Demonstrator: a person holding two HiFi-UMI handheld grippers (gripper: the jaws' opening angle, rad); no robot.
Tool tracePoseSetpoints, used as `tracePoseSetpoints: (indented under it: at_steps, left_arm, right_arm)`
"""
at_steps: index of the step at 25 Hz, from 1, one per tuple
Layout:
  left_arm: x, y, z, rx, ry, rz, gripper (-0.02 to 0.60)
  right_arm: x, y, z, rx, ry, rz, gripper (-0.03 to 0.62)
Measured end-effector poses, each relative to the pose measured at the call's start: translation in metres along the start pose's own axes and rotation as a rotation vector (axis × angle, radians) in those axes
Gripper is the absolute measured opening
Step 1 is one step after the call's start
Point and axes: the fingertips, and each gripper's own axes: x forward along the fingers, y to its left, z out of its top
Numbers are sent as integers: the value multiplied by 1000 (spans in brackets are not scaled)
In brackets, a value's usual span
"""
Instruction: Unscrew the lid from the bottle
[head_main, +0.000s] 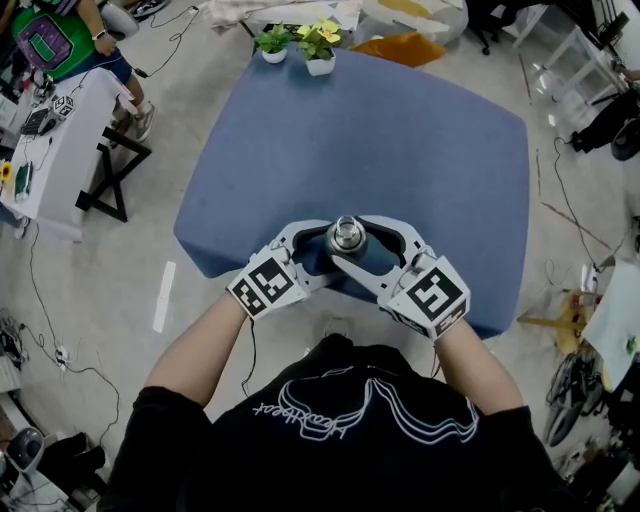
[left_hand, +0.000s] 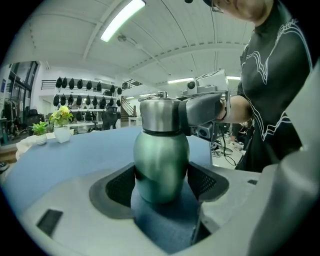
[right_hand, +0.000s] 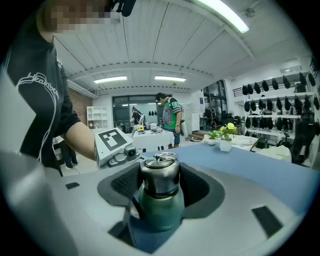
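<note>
While the bottle (left_hand: 161, 160) stands upright on the blue worktop (head_main: 380, 140), close to the edge nearest the person, both tools grip it from opposite sides. The left gripper (left_hand: 161, 185) has its jaws at a moderate width, closed on the lower body, with the dark, grid-textured pads (left_hand: 120, 187) pressed to either flank. The right gripper (right_hand: 159, 182) sits higher, its jaws closed on the lid (right_hand: 159, 175) with a similar dark mesh pad against each side.

The bottle's body is rounded and bulbous, in satin green metal with a soft sheen, and it narrows at a dark seam. The lid is a brushed-steel cylinder with a small ring on top. Both grippers' shells are smooth, pale grey moulded plastic. The worktop looks like matte, fabric-like blue with rounded corners.
</note>
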Motion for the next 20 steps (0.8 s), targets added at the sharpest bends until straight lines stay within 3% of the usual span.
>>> tracePoseSetpoints:
  at_steps: [14, 20]
  left_arm:
    - [1, -1, -1, 32, 1, -64, 316]
    - [0, 0, -2, 47, 7, -88, 316]
  right_arm:
    - [0, 7, 0, -121, 68, 445, 256]
    - [1, 9, -2, -156, 110, 573, 257]
